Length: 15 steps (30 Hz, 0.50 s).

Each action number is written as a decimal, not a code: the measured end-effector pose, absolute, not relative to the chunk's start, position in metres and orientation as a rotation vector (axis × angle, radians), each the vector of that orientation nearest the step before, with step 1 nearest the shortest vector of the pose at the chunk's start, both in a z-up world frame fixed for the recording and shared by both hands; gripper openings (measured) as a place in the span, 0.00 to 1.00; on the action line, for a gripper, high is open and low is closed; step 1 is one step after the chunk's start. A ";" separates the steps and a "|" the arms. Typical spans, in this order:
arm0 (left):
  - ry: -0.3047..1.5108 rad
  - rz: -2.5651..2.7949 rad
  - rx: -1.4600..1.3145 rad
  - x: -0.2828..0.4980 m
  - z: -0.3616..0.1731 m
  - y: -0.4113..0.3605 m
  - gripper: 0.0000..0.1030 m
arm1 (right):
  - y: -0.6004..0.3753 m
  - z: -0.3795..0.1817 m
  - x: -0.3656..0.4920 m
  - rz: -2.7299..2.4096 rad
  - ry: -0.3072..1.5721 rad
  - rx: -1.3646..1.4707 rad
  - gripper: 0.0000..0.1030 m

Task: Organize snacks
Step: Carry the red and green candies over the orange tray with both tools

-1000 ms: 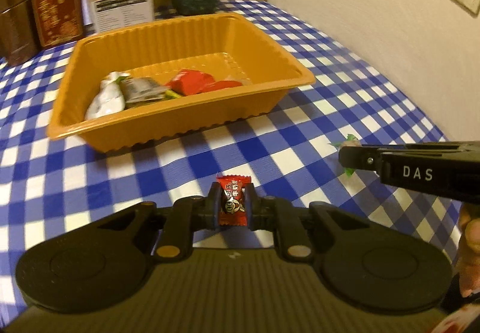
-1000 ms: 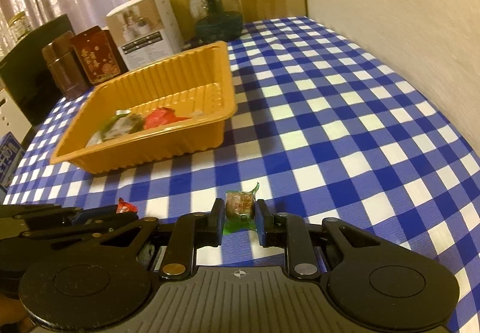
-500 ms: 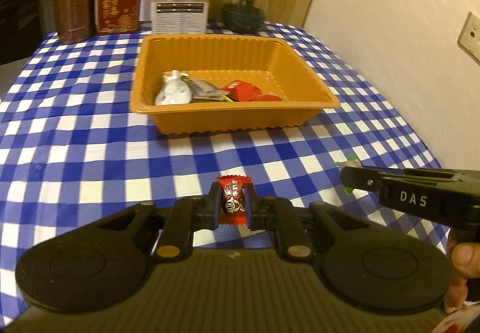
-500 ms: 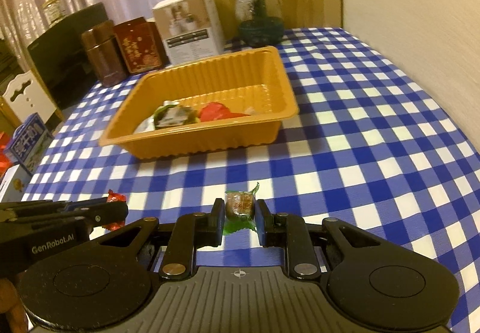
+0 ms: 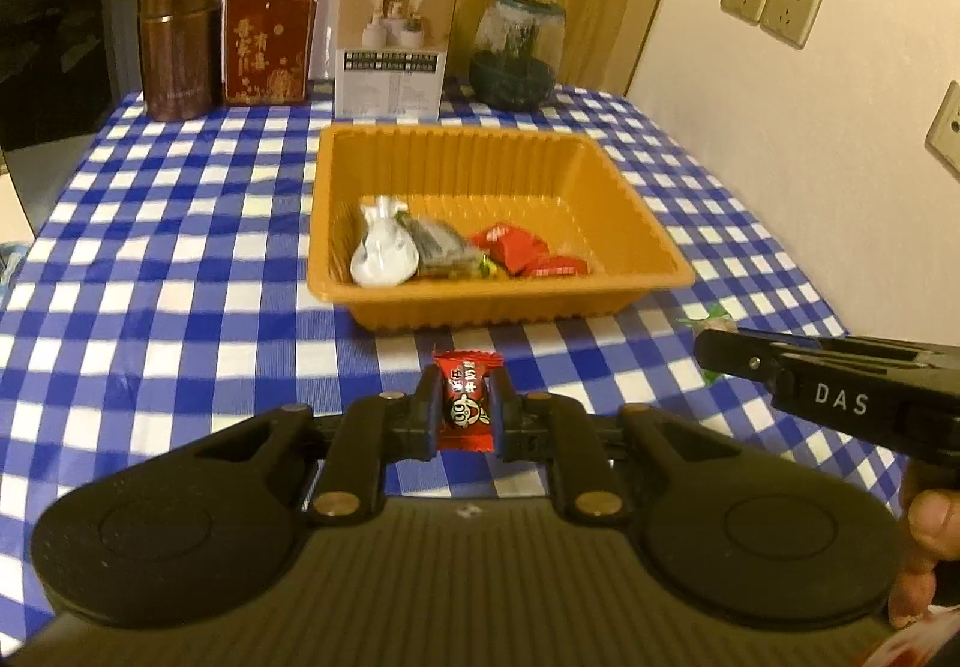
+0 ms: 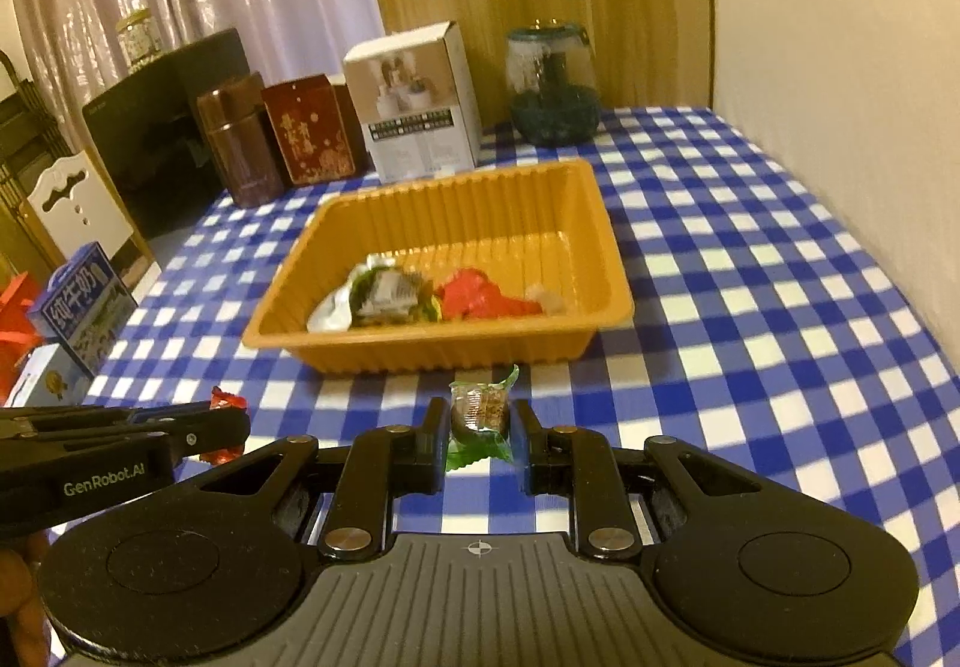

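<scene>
My left tool (image 5: 467,410) pinches a red-wrapped candy (image 5: 467,406), my right tool (image 6: 479,422) a green-wrapped sweet (image 6: 480,410), both above the checked tabletop (image 5: 180,271). Several snacks already lie in the ribbed orange plastic tray (image 5: 672,256); these two remain.

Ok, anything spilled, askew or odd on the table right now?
Nothing stands out. The tray sits flat with its snacks inside, none spilled. The left gripper holds a red candy, the right gripper a green-wrapped sweet. The boxes and jar at the back stand upright.
</scene>
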<state>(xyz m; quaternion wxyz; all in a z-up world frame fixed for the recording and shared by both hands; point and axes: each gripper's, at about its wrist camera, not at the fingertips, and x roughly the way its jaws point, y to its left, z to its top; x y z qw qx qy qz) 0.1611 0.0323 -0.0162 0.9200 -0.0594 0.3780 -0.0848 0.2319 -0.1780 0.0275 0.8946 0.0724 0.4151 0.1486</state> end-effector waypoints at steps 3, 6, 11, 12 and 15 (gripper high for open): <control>0.763 -0.177 -0.115 0.170 -0.009 0.032 0.13 | -0.177 0.033 0.241 0.315 0.847 0.143 0.21; 0.753 -0.180 -0.114 0.179 -0.001 0.033 0.14 | -0.176 0.037 0.250 0.319 0.835 0.142 0.21; 0.743 -0.191 -0.103 0.196 0.007 0.031 0.13 | -0.176 0.039 0.265 0.324 0.830 0.140 0.21; 0.742 -0.194 -0.105 0.199 0.009 0.031 0.14 | -0.176 0.039 0.268 0.325 0.828 0.138 0.21; 0.741 -0.204 -0.105 0.209 0.011 0.031 0.14 | -0.175 0.038 0.278 0.330 0.827 0.135 0.21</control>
